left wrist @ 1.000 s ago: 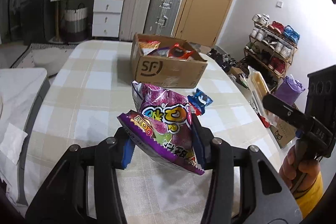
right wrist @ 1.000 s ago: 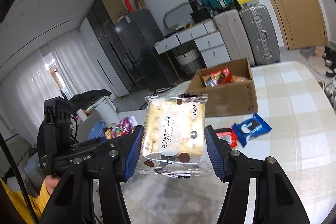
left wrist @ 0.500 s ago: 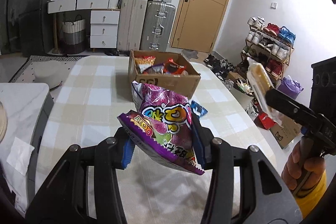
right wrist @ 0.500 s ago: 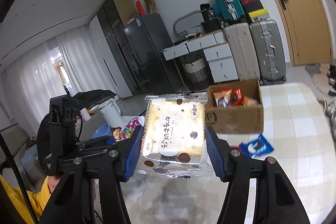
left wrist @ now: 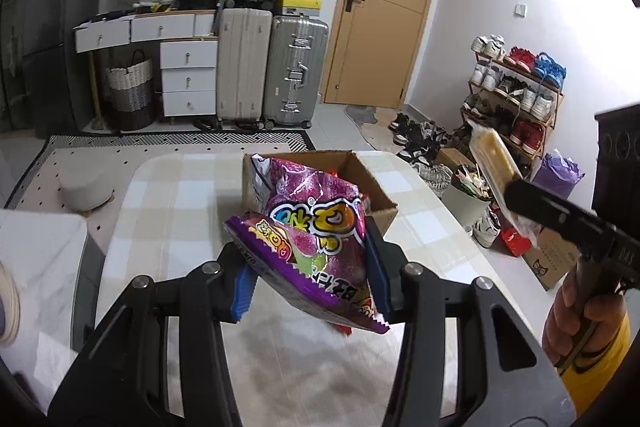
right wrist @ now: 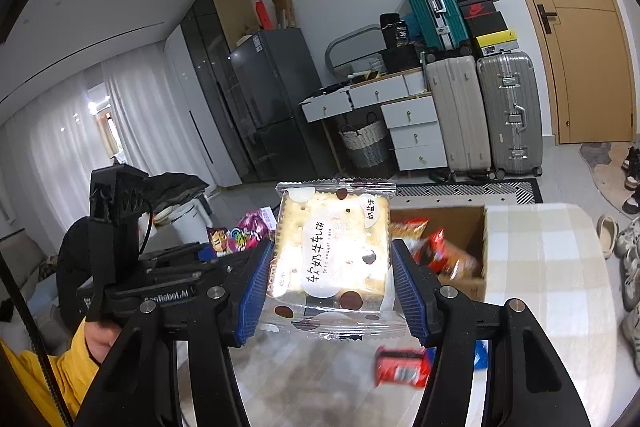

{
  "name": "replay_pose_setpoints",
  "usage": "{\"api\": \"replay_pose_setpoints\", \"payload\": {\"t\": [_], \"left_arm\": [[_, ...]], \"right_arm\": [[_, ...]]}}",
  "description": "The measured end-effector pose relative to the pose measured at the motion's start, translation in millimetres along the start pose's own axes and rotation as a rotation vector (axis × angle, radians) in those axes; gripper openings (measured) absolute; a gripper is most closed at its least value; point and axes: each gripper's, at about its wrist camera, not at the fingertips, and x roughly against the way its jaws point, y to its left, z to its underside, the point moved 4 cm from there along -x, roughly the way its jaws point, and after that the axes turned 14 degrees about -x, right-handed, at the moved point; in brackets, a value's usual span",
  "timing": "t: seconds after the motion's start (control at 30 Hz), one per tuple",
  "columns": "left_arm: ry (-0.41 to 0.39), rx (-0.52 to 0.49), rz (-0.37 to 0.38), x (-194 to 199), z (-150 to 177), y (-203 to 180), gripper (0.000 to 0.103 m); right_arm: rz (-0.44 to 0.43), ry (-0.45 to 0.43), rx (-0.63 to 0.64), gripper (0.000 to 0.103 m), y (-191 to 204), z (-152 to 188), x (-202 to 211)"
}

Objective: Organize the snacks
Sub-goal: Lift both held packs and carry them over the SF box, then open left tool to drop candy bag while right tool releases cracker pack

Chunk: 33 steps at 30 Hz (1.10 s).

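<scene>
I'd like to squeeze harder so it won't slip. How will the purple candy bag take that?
The purple candy bag probably crumples rather than resists: its film is already creased between the left gripper pads. It looks puffy and light. The glossy film may slide, so a firmer grip seems reasonable.

Suitcases (left wrist: pixel 272 75) beside wooden door (left wrist: pixel 384 11); curtained, perhaps daylit, window (right wrist: pixel 100 119).

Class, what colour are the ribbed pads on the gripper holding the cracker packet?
Blue pads, clearest in the right wrist view.

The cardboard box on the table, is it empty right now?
No, the right wrist view shows the cardboard box open with red and orange snack packets lying inside it.
</scene>
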Motion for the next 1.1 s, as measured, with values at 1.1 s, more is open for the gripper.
{"api": "replay_pose_setpoints", "payload": {"t": [1.1], "left_arm": [[0.247, -0.008, 0.096, -348, -101, 63, 0.044]], "right_arm": [[0.175, 0.239, -0.132, 0.059, -137, -79, -202]]}}
